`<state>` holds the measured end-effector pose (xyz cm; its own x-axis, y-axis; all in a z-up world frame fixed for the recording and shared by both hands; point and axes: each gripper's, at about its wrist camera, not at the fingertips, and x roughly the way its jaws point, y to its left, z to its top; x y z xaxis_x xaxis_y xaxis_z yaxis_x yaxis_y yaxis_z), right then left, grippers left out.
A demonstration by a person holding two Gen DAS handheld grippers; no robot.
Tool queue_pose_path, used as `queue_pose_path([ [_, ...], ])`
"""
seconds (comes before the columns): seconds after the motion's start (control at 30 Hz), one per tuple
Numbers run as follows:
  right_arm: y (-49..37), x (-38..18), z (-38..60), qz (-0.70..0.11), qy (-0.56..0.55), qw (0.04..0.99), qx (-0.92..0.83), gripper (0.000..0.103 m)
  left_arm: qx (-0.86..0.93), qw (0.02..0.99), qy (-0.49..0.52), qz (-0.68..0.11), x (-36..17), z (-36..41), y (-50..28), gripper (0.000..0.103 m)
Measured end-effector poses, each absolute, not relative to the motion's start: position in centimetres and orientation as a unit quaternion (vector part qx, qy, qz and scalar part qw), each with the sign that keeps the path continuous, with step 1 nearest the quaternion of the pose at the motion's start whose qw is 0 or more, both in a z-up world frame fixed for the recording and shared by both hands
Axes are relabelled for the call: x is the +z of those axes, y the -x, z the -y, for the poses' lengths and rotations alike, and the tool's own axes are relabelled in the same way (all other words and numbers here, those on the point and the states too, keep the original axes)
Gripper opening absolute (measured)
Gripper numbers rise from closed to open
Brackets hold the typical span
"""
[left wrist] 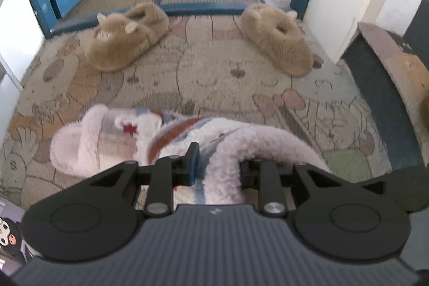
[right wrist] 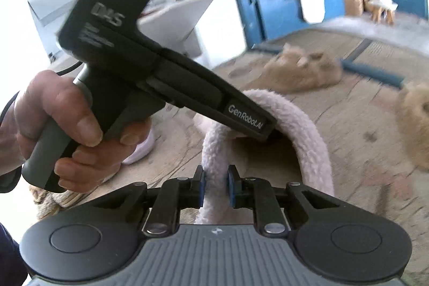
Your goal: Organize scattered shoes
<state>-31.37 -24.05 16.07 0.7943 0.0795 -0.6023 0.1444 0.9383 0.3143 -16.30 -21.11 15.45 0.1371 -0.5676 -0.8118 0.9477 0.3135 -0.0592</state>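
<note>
The right hand-held gripper (right wrist: 216,185) pinches the fluffy rim of a pink slipper (right wrist: 300,125); the left hand-held gripper (left wrist: 218,165) clamps the same rim further round. A second pink slipper (left wrist: 88,141) lies just left on the rug (left wrist: 214,77); two brown slippers (left wrist: 126,36) sit well ahead.

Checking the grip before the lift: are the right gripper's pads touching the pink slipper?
Touching. In the right wrist view the right gripper has both blue pads pressed against the fuzzy rim of the pink slipper, with no gap on either side.
</note>
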Motion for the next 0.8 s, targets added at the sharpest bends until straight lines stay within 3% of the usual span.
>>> queue_pose_path([
  [0.47,28.6,11.4,21.3,-0.395,-0.218,0.892,0.017,0.028,-0.541,0.684,-0.3,-0.386,11.9,18.2,17.4,0.028],
  [0.63,28.4,10.0,20.9,-0.429,-0.203,0.88,0.021,0.055,-0.544,0.684,-0.336,-0.352,11.4,17.7,19.7,0.037],
  [0.73,28.7,10.1,20.7,-0.447,-0.191,0.874,0.033,0.073,-0.541,0.687,-0.336,-0.351,12.0,17.4,20.1,0.06],
  [0.77,28.7,10.1,20.7,-0.447,-0.189,0.873,0.033,0.075,-0.536,0.691,-0.325,-0.359,12.3,17.2,19.8,0.089],
  [0.8,29.0,10.2,20.7,-0.453,-0.178,0.873,0.028,0.077,-0.537,0.695,-0.305,-0.368,12.6,16.8,19.3,0.103],
])
